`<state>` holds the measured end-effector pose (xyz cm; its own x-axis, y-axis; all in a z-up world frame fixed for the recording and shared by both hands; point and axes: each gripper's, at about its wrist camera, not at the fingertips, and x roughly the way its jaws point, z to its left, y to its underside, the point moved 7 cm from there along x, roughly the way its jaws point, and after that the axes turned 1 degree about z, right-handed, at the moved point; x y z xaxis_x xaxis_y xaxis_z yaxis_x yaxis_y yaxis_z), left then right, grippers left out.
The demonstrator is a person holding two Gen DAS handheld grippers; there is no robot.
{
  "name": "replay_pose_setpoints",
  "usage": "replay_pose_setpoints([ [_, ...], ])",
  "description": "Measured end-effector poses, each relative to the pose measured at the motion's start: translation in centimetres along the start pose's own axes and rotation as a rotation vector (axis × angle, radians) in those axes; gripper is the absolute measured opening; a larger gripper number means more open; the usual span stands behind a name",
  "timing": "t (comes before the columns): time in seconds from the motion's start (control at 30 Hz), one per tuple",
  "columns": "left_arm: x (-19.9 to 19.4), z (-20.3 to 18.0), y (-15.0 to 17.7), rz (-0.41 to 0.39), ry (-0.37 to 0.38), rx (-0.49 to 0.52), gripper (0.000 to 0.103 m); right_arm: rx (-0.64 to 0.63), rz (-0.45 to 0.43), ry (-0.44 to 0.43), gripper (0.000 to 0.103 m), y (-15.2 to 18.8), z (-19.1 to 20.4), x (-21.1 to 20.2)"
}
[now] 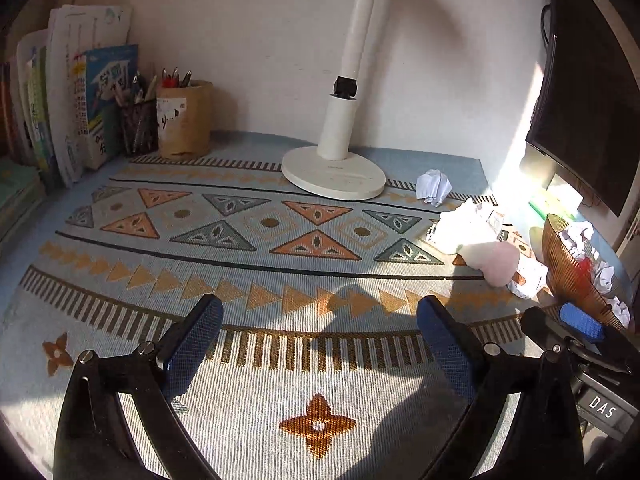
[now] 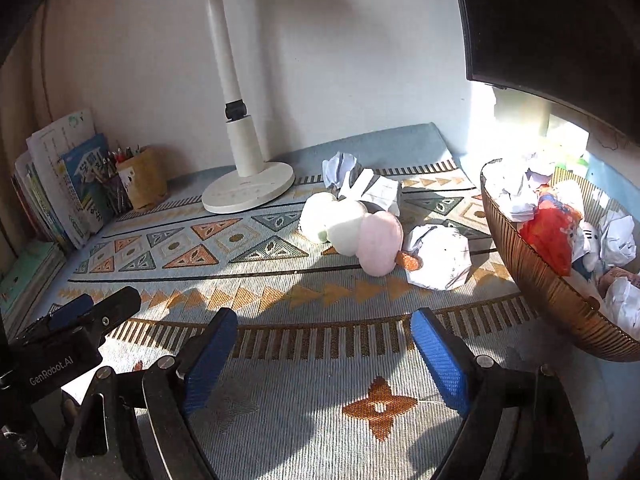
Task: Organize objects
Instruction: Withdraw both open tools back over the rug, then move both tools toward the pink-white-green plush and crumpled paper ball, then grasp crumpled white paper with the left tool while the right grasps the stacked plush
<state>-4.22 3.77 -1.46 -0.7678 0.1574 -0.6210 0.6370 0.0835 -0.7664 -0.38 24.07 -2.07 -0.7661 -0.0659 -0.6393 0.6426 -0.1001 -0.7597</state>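
While both grippers [image 1: 320,312] [image 2: 324,326] hover wide and empty, paper balls [image 2: 438,256] at centre-right probably await the bowl [image 2: 532,280].

both tongs [image 1: 320,344] [image 2: 324,344] have black arms, silver screws, blue textured pads and white lettering.
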Motion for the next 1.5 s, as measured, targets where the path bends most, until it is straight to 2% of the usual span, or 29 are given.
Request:
replay_pose_setpoints([
  [0.1,0.3,-0.3,0.2,0.018,0.007,0.006,0.098,0.007,0.023,0.011,0.088,0.0,-0.2,0.5],
  [0.2,0.4,-0.4,0.3,0.019,-0.018,0.013,0.098,0.06,-0.054,0.064,0.088,-0.4,-1.4,-1.0],
  [0.33,0.7,-0.9,0.5,0.028,-0.047,0.05,0.098,0.144,-0.119,0.083,0.091,-0.7,-3.3,-2.4],
  [0.5,0.8,-2.0,0.8,0.037,-0.067,0.12,0.098,0.164,-0.092,0.071,0.091,-0.9,-3.6,-1.9],
  [0.83,1.1,-1.8,0.9,0.062,-0.047,0.102,0.098,0.108,-0.07,0.067,0.091,-0.8,-2.6,-1.3],
  [0.9,1.8,-2.3,0.6,0.112,0.0,0.113,0.098,0.089,-0.024,0.031,0.091,-0.9,-2.2,-0.6],
  [1.0,2.8,-3.8,-2.6,0.168,0.141,0.086,0.097,0.008,0.044,0.009,0.091,-2.1,-1.4,0.5],
  [1.07,3.7,-5.7,-6.0,0.204,0.262,0.09,0.097,-0.05,0.004,0.02,0.091,-4.3,-1.1,0.3],
  [1.1,4.4,-6.7,-7.8,0.202,0.293,0.085,0.097,-0.073,-0.017,0.022,0.091,-5.5,-1.0,0.2],
  [1.17,6.3,-8.7,-10.7,0.177,0.289,0.126,0.097,-0.11,-0.026,0.058,0.091,-7.5,-1.3,1.0],
  [1.23,9.1,-11.3,-12.3,0.179,0.286,0.194,0.097,-0.138,0.007,0.083,0.091,-8.5,-1.8,3.0],
  [1.33,14.0,-14.2,-12.9,0.23,0.302,0.241,0.097,-0.162,0.064,0.081,0.091,-8.9,-2.2,6.0],
  [1.43,18.4,-15.5,-12.7,0.279,0.312,0.231,0.097,-0.204,0.089,0.072,0.09,-8.7,-2.1,8.1],
  [1.5,20.8,-15.9,-12.5,0.314,0.31,0.215,0.095,-0.222,0.106,0.073,0.085,-8.4,-2.0,9.3],
])
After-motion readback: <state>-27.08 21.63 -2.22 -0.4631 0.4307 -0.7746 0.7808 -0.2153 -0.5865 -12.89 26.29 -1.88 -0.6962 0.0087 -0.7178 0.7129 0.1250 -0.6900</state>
